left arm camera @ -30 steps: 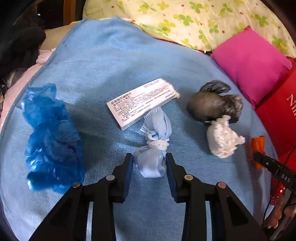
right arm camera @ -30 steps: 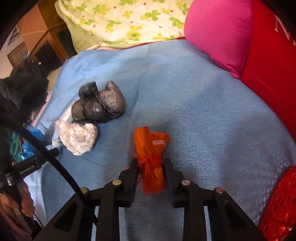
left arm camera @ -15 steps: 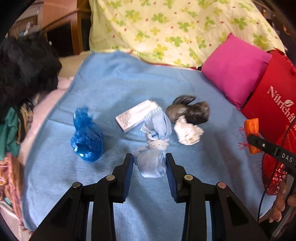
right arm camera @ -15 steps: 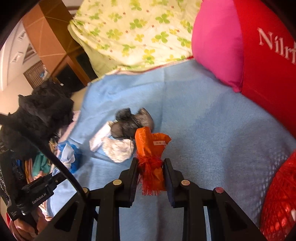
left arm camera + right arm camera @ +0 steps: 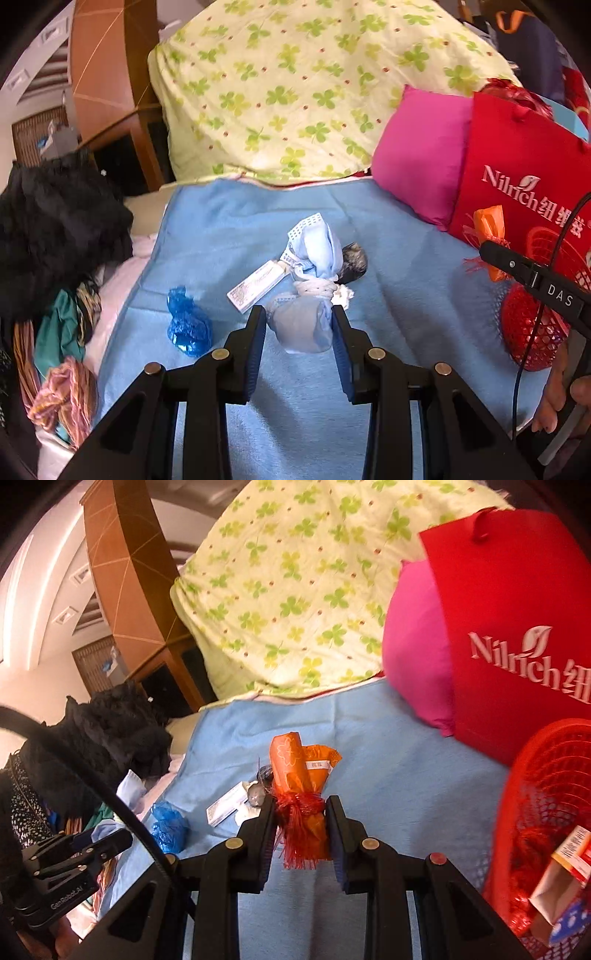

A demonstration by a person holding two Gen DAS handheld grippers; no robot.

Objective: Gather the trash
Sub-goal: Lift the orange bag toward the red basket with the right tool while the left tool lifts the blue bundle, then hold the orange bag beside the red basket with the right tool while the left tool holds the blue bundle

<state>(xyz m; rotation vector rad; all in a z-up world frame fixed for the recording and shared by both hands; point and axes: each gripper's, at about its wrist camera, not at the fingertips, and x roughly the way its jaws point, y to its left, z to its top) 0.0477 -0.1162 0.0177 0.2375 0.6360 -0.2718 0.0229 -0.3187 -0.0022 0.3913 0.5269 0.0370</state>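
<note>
The left gripper [image 5: 299, 328] pinches a knotted pale-blue cloth bundle [image 5: 308, 295] between its pads, lifted clear of the light-blue blanket [image 5: 229, 229]. The right gripper [image 5: 301, 830] clamps a crumpled orange wrapper tied with red fringe [image 5: 301, 786] at the tie, just beside the red mesh basket [image 5: 546, 775]. A blue plastic wad [image 5: 186, 325], a white printed carton [image 5: 258, 284] and a dark crumpled wad [image 5: 354, 260] lie on the blanket beyond the left fingers.

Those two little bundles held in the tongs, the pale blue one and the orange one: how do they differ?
The pale blue bundle is soft cloth knotted with white elastic; the orange bundle is shiny printed wrapper bound with red fringe. The blue one looks rounder and fills wider-set tongs; the orange one is slimmer. Both are pinched upright, lifted clear of the blue blanket.
</note>
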